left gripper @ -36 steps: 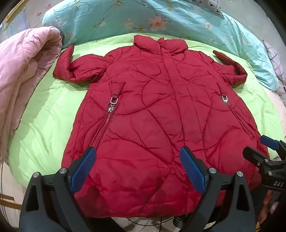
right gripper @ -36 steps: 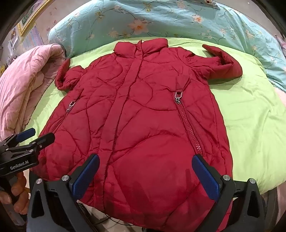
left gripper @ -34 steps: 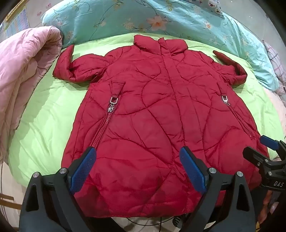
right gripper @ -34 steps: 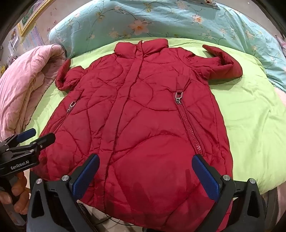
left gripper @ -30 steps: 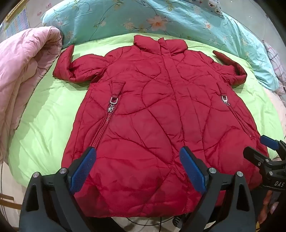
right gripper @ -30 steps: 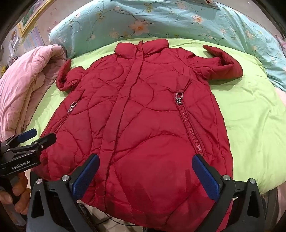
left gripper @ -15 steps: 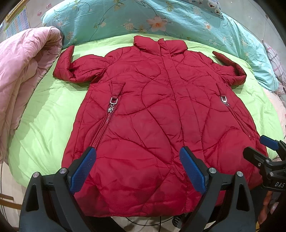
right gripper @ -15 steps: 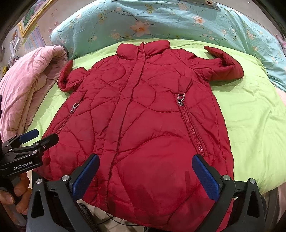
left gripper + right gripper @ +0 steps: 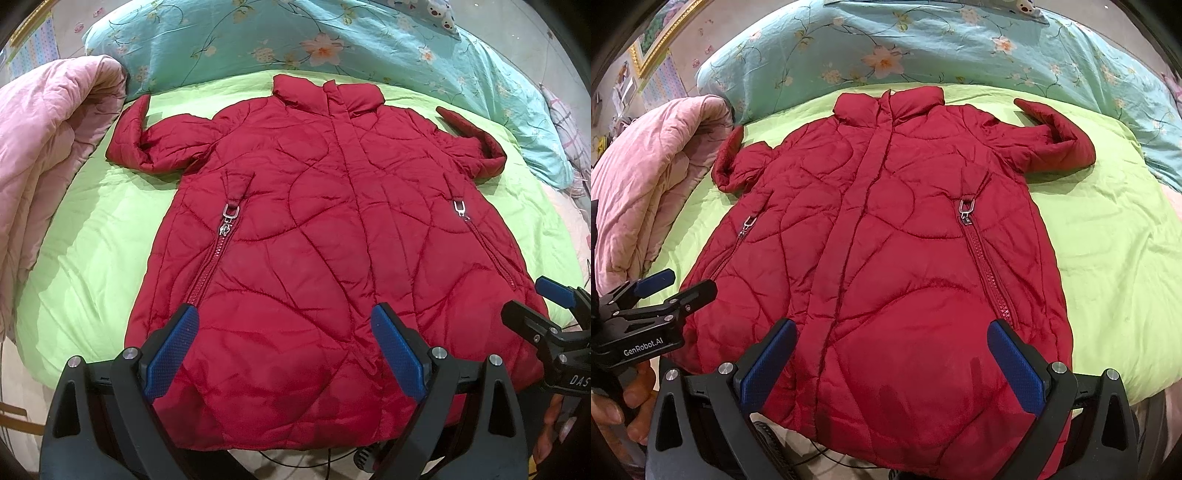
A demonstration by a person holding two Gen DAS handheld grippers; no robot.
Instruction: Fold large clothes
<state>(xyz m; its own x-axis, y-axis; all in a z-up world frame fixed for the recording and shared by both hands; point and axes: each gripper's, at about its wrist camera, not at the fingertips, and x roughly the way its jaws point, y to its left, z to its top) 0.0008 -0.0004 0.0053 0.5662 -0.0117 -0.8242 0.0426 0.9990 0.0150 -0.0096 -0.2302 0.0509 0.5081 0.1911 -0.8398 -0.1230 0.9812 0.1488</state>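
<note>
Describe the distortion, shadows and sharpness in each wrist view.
Left wrist view: fisheye bends the green sheet into a dome, corners vignetted black; red coat sharp. Right wrist view: same barrel warp; soft finger shadows fall on the coat's hem; the right gripper is slightly soft.

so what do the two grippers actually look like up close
Both are black, angular plastic frames with silver screws. Left gripper and right gripper each carry two fingers faced with textured blue pads. White lettering on the left gripper's side reads "GenRobot.AI"; the right one shows "DAS". A bare hand holds the left handle.
</note>
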